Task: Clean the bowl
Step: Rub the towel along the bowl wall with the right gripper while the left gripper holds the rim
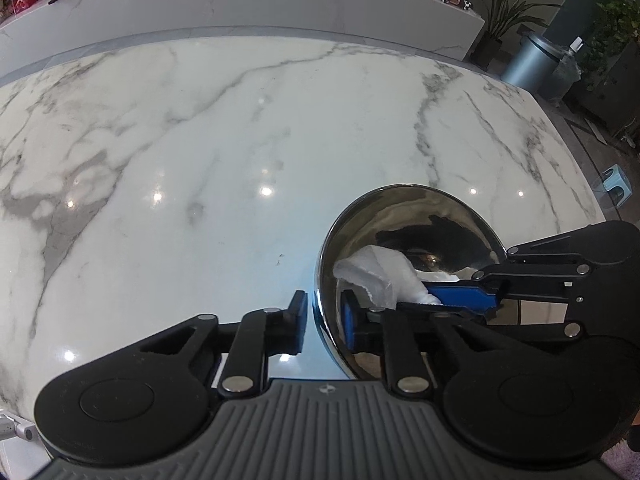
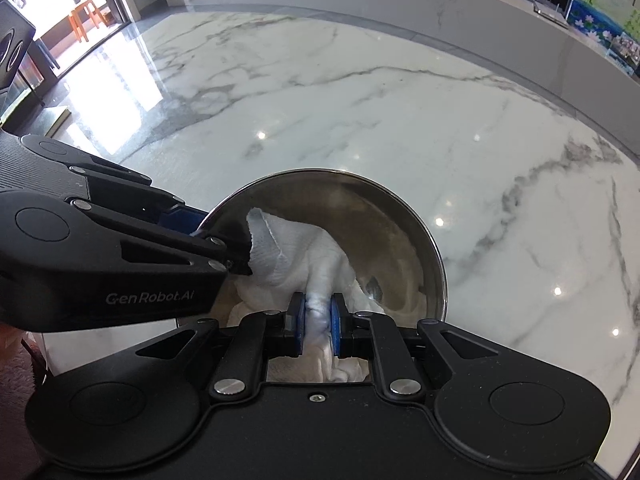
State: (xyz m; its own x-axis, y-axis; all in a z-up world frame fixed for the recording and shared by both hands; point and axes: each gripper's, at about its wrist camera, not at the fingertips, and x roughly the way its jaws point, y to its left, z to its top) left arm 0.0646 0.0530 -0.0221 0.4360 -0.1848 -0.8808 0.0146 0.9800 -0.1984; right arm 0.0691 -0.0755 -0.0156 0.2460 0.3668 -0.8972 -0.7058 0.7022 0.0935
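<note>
steel bowl [image 2: 400, 216] on marble table [image 2: 360, 120]

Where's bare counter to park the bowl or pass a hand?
Bare marble counter runs from the bowl out to the raised back ledge, and on both sides. It is crowded only at the bowl: both claws and the cloth.

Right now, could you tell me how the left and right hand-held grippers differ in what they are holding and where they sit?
The left hand-held gripper clamps the steel bowl by its rim, one finger outside the wall and one inside; the right hand-held gripper pinches a white cloth bunched inside the bowl. The left enters from the bowl's side, the right from its near edge. Both are shut and angled downward.
</note>
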